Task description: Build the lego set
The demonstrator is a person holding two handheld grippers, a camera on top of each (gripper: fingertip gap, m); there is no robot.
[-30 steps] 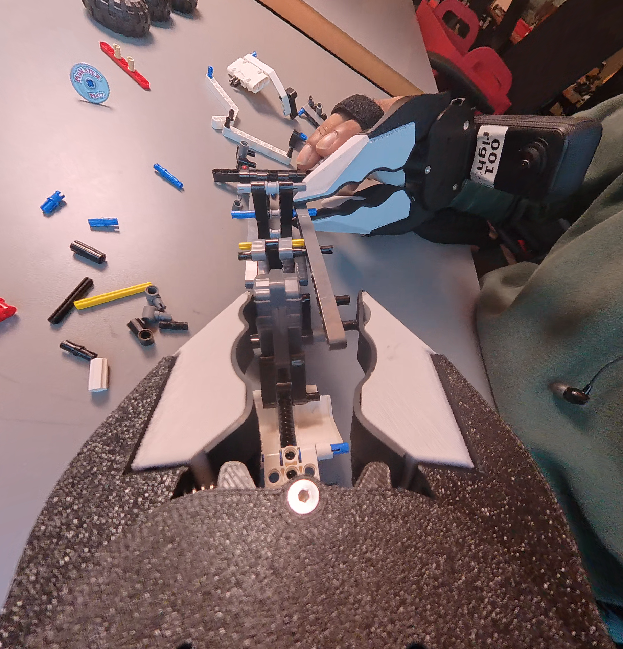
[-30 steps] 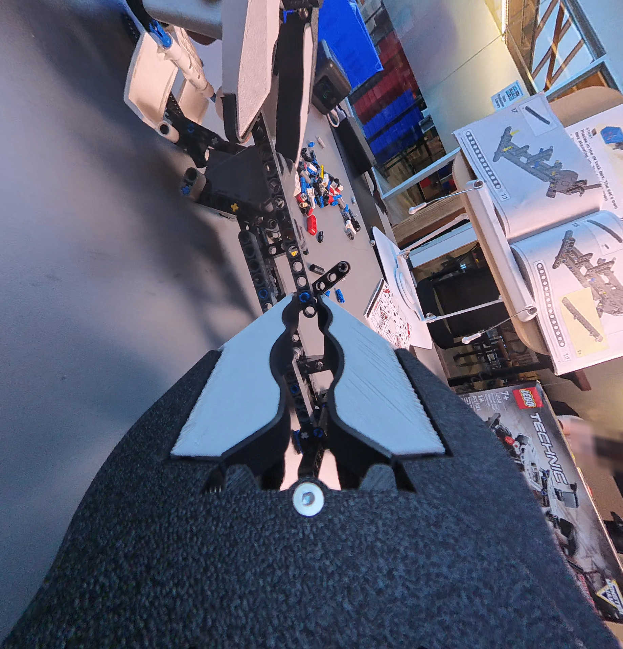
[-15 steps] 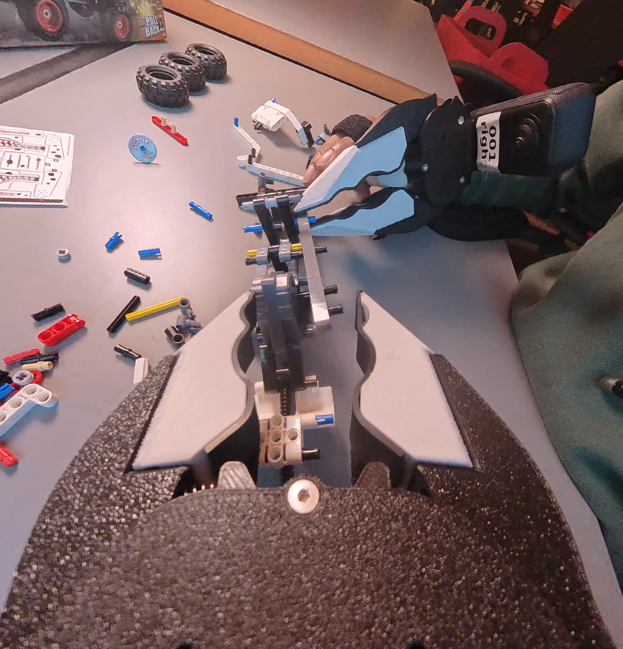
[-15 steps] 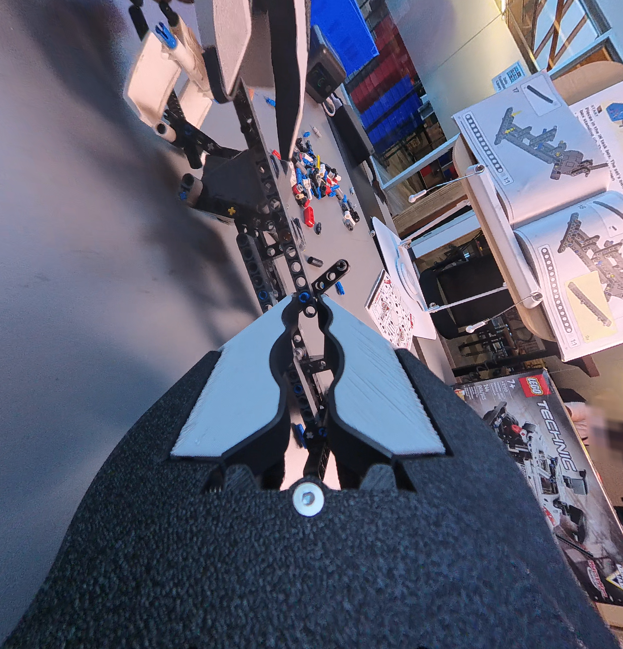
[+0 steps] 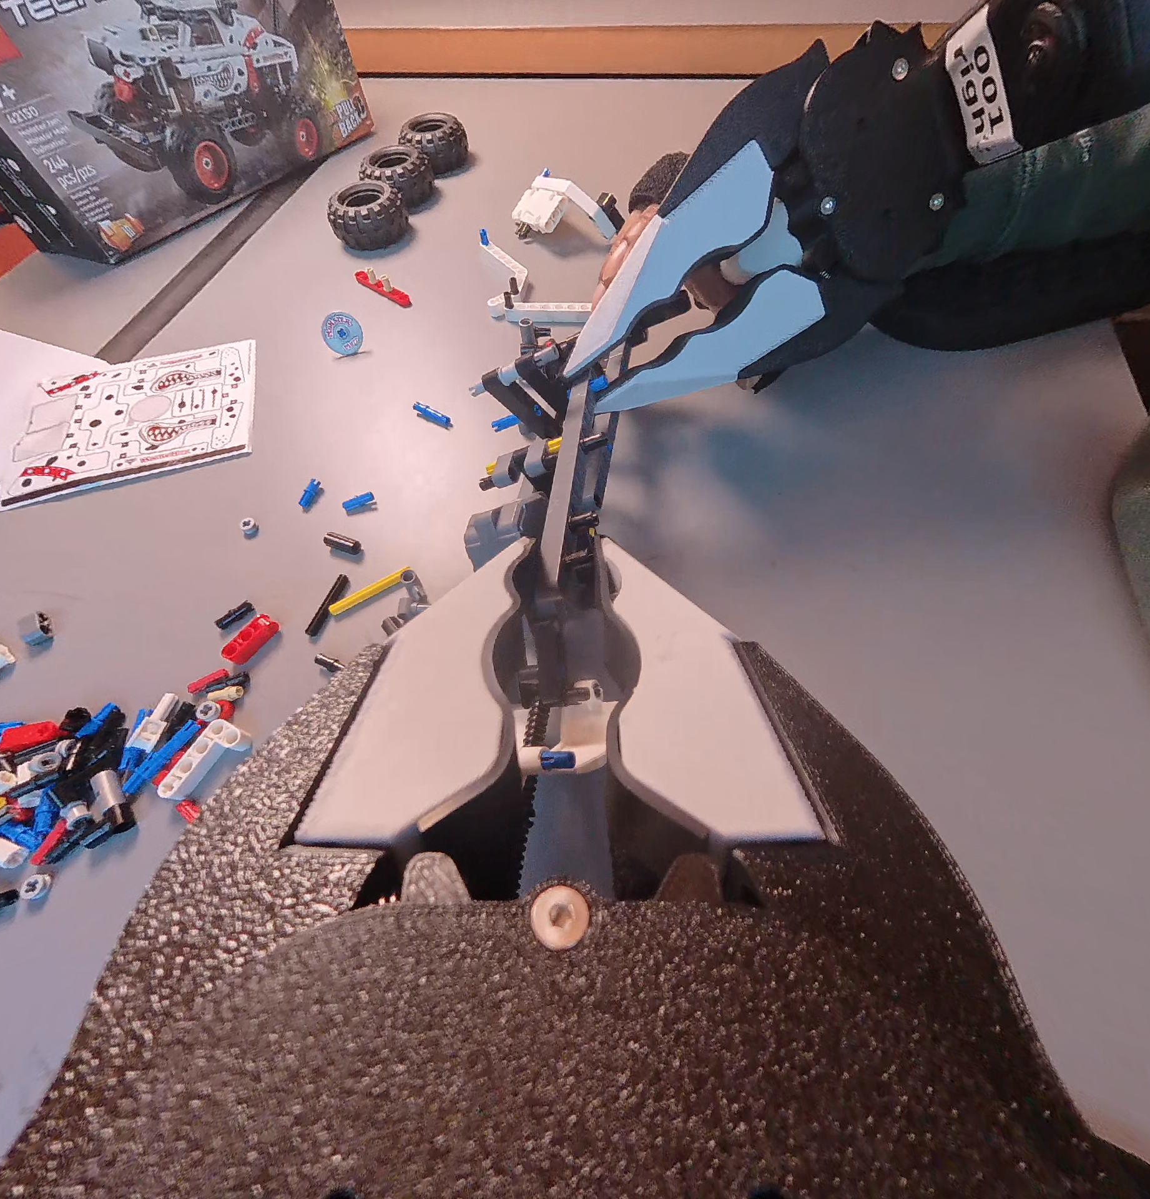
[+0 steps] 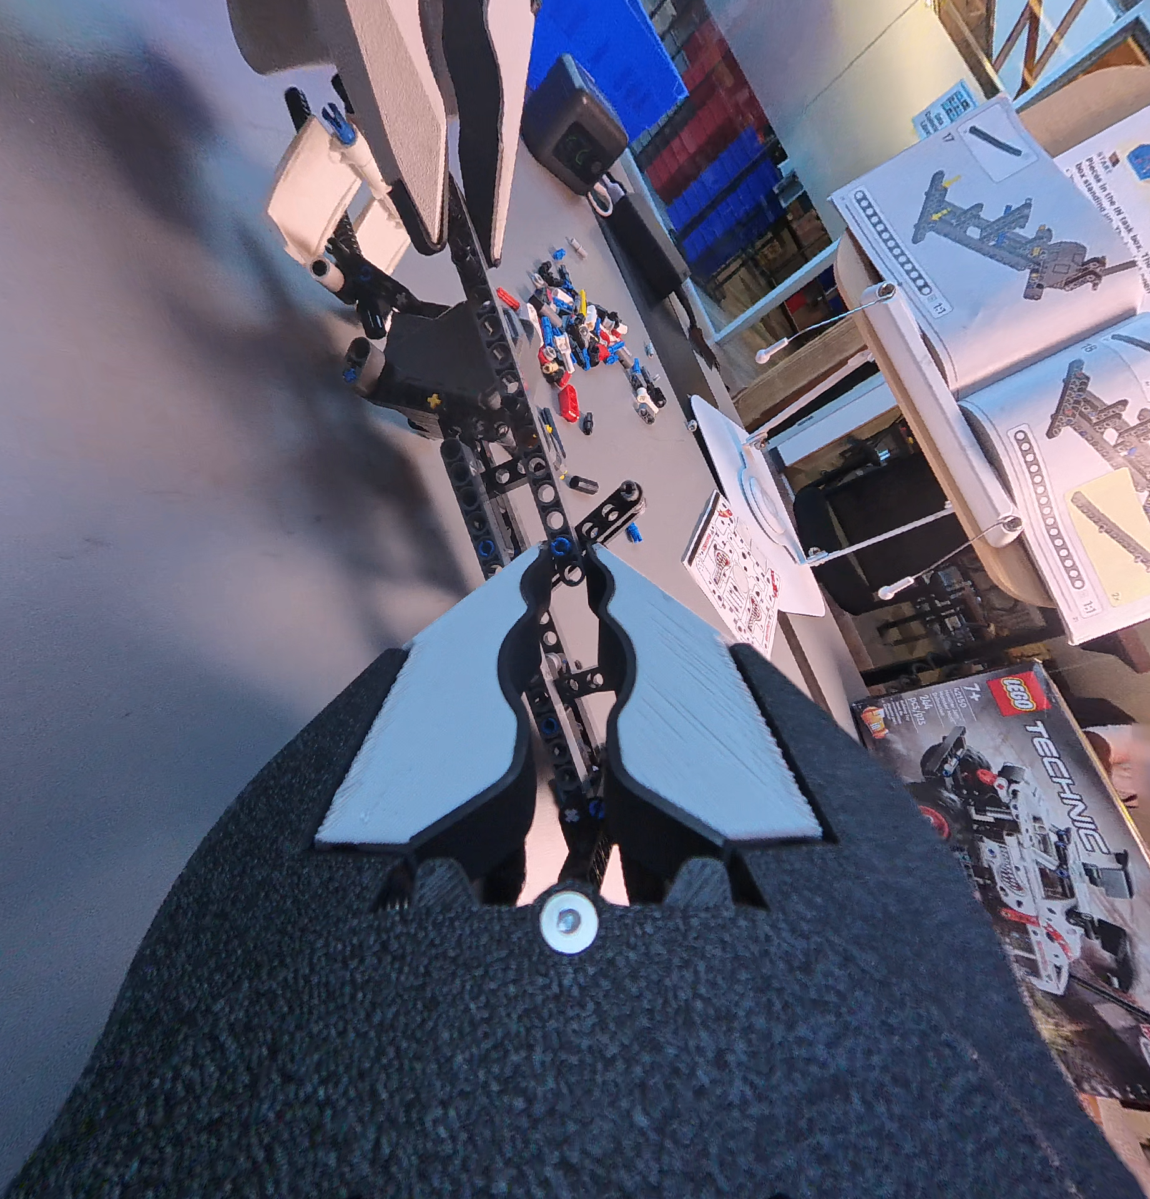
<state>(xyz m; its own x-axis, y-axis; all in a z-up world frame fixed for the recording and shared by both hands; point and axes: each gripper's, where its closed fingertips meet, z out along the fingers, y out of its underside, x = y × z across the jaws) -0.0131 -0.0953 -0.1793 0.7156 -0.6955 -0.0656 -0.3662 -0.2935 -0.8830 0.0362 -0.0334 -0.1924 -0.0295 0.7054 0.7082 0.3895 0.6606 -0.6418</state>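
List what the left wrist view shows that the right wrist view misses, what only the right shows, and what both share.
Only the left wrist view: three black tyres, a blue disc, a yellow rod and white frame pieces.

Only the right wrist view: the open instruction booklet on its stand and a dark device at the table's far end.

Both: the half-built chassis clamped at either end by the left tool and right tool, the pile of loose parts, the sticker sheet, the set's box and the grey table.

Long black-and-grey beam chassis assembly (image 5: 563, 493) with blue and yellow pins | pose: lifted, tilted above table | state: clamped at both ends
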